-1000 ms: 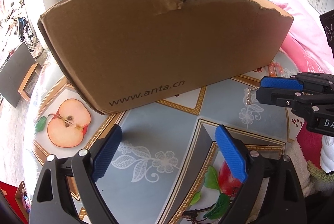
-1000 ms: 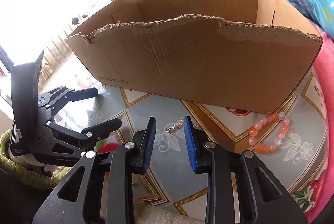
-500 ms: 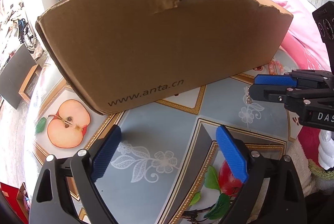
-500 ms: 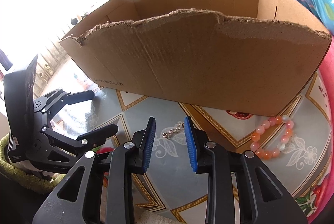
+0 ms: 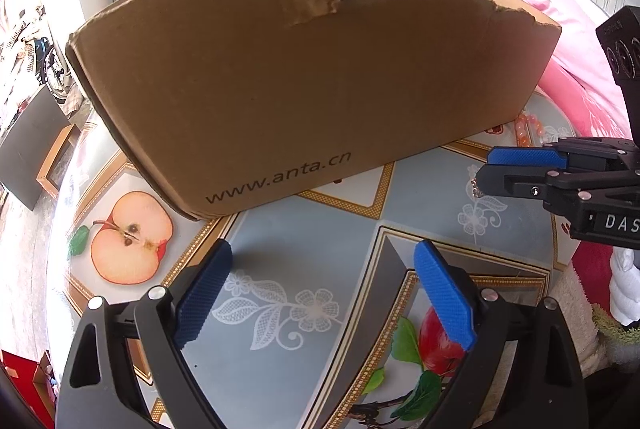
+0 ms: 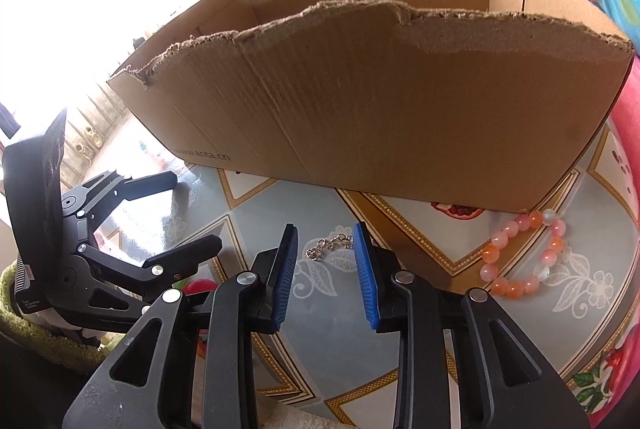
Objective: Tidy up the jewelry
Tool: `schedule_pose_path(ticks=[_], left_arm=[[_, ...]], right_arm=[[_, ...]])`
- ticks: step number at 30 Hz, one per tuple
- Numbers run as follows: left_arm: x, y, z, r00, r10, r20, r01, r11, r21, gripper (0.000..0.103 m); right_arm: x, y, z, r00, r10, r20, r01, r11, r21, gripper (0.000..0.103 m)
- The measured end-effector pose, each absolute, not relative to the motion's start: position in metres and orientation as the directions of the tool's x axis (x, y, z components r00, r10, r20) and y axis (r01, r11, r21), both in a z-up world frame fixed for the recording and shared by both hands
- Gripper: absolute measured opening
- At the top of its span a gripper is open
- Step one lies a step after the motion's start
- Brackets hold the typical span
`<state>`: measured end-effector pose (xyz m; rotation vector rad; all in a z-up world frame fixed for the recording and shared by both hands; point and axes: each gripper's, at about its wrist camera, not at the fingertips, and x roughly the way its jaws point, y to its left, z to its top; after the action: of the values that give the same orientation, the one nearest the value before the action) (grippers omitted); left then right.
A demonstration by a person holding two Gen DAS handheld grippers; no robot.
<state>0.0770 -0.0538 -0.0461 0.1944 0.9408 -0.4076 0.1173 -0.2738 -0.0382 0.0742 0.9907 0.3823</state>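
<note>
Left gripper (image 5: 322,293): you hold it low over the tablecloth with its blue pads spread wide and nothing between them; in the right wrist view it shows at the left (image 6: 176,213), jaws apart.
Right gripper (image 6: 325,271): your jaws stand parted with a moderate gap, gripping nothing; the tips sit on either side of the chain's near end. From the left wrist view it reaches in from the right (image 5: 486,169).
Silver chain (image 6: 329,246): it lies on the tablecloth just ahead of your right fingertips, between them and the box; whether a pad touches it, you cannot tell.
Bead bracelet (image 6: 524,257): orange and pink beads in a loop, flat on the cloth to the right of your right gripper, just beside the box's near corner.
Cardboard box (image 6: 380,101): open-topped, torn along its near rim, printed "www.anta.cn", standing behind both pieces.
Tablecloth (image 5: 288,253): glossy, with fruit and lace-flower prints.
</note>
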Motion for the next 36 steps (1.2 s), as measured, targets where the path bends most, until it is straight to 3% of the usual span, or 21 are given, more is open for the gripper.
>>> schedule_pose_path(ticks=[36], left_arm=[[0.077, -0.055, -0.046, 0.521, -0.254, -0.815, 0.424, 0.906, -0.011, 0.091]], right_arm=[[0.132, -0.243, -0.053, 0.436, 0.454, -0.777, -0.302, 0.887, 0.349, 0.029]])
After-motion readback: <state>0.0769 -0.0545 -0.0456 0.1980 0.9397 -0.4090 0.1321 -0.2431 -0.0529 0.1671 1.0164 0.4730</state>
